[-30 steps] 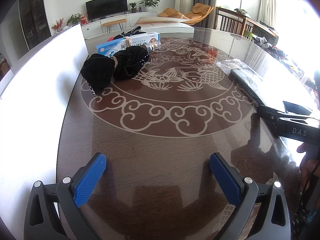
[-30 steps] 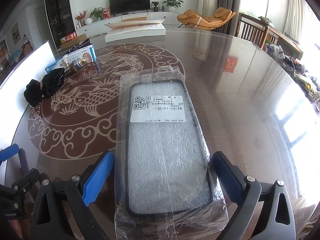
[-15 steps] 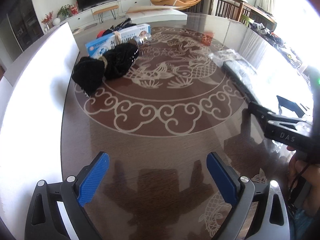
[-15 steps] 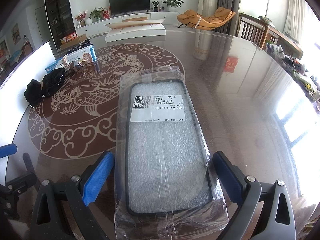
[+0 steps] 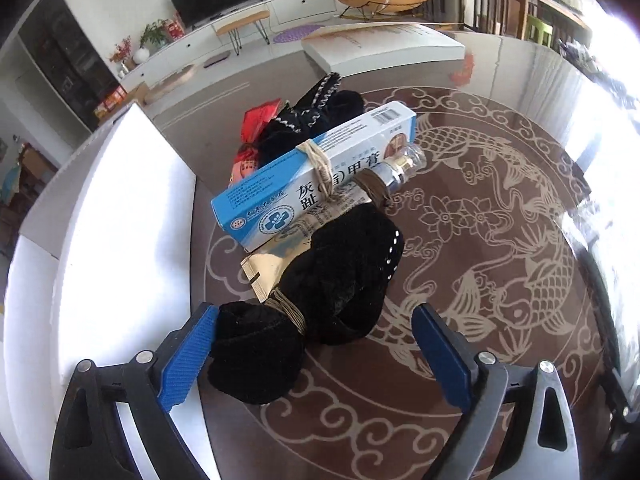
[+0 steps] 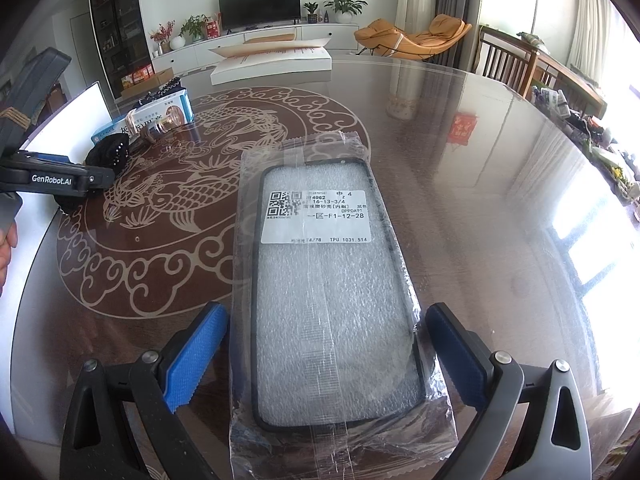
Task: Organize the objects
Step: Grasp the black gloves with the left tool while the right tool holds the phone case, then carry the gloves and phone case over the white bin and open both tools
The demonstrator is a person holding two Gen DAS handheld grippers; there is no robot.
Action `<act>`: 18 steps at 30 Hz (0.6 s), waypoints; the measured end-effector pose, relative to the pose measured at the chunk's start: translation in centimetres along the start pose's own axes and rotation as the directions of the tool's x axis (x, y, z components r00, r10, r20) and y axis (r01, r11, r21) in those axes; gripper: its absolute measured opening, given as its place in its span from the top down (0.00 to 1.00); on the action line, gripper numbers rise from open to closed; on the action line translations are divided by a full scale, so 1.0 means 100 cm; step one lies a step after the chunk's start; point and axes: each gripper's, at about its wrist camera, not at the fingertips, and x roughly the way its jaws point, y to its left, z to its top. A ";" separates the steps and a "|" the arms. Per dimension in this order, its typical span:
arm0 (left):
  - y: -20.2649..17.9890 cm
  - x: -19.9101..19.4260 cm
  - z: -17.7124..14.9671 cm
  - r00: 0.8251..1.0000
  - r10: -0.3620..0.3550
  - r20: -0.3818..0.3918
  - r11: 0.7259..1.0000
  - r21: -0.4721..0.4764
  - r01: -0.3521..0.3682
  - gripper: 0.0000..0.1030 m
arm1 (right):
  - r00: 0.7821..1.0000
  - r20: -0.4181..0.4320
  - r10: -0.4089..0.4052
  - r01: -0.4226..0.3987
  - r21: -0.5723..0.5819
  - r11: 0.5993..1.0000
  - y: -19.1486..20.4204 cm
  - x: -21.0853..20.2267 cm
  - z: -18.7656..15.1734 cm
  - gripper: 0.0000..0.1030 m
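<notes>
Your tabletop (image 5: 500,420) is dark brown with pale beige cloud scrolls and fish drawn on it. On it you have a black velvety bundle (image 5: 320,292) dotted with small silver studs, a blue-and-white box (image 5: 304,184) printed with dark characters and a barcode, and a red packet (image 5: 256,124) behind. Your clear-wrapped phone case (image 6: 332,304) has a black rim, white foam and a white label; both pairs of pads (image 6: 196,356) are blue.
</notes>
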 end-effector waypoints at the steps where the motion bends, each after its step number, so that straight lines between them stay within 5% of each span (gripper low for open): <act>1: 0.009 0.001 -0.005 0.997 -0.070 0.008 0.996 -0.057 0.071 0.54 | 1.000 0.000 0.000 0.000 0.000 1.000 0.000 0.000 0.000 0.03; 2: 0.013 0.000 -0.012 0.990 -0.143 0.013 0.985 -0.095 0.143 0.62 | 1.000 0.000 0.000 0.000 -0.001 1.000 0.001 0.000 0.000 0.03; 7: -0.009 -0.030 -0.057 0.971 -0.240 0.015 0.969 -0.050 0.241 0.62 | 1.000 -0.003 -0.003 0.003 -0.004 1.000 0.000 0.000 0.000 0.02; 10: -0.023 -0.047 -0.083 0.957 -0.289 -0.012 0.957 -0.039 0.289 0.51 | 1.000 -0.003 -0.003 0.003 -0.003 1.000 0.000 0.000 0.000 0.02; 13: -0.031 -0.054 -0.093 0.958 -0.288 -0.005 0.958 -0.010 0.287 0.27 | 1.000 -0.001 0.004 -0.004 0.002 1.000 0.000 -0.001 0.000 0.02; 18: -0.050 -0.036 -0.085 0.980 -0.200 -0.001 0.975 0.093 0.200 0.22 | 1.000 -0.010 0.004 -0.004 -0.001 1.000 0.000 0.001 0.001 0.00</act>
